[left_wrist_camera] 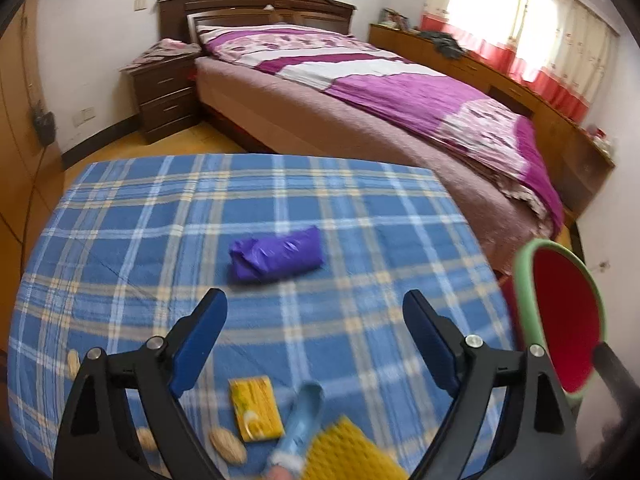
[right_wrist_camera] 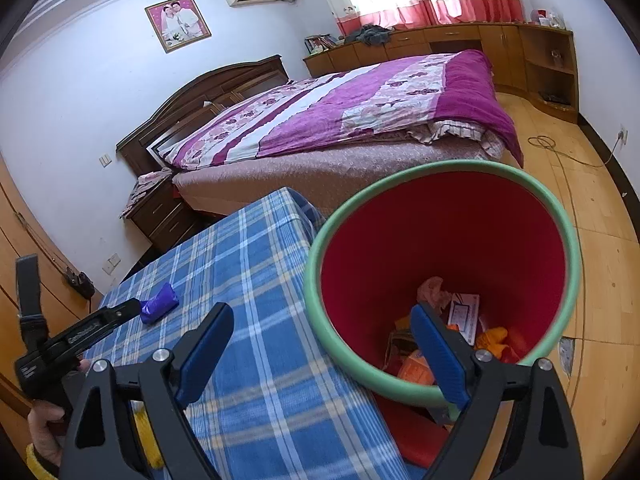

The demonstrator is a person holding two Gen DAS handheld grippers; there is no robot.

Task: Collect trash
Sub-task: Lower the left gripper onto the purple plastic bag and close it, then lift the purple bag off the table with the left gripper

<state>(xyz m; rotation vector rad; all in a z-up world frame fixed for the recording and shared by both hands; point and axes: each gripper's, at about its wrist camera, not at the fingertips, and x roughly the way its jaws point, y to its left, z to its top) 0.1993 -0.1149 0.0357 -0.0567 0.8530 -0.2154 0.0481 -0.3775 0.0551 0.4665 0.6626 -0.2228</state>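
Note:
A folded purple plastic bag (left_wrist_camera: 276, 254) lies mid-table on the blue plaid cloth (left_wrist_camera: 140, 216). My left gripper (left_wrist_camera: 315, 298) hovers open just short of it, nothing between its fingers. Nearer the camera lie a yellow packet (left_wrist_camera: 256, 408), a blurred pale blue item (left_wrist_camera: 302, 416) and peanut shells (left_wrist_camera: 228, 446). A red bin with a green rim (right_wrist_camera: 440, 168) stands beside the table and holds orange wrappers (right_wrist_camera: 416, 368), pink paper and a white card. My right gripper (right_wrist_camera: 320, 312) is open and empty, straddling the bin's near rim.
A bed with a purple quilt (right_wrist_camera: 360, 112) stands behind the table, a dark nightstand (left_wrist_camera: 164, 92) to its left. Wooden cabinets (right_wrist_camera: 460, 44) run under the window. A cable (right_wrist_camera: 560, 152) lies on the wooden floor. A hand in a yellow cuff (right_wrist_camera: 38, 464) holds the left gripper.

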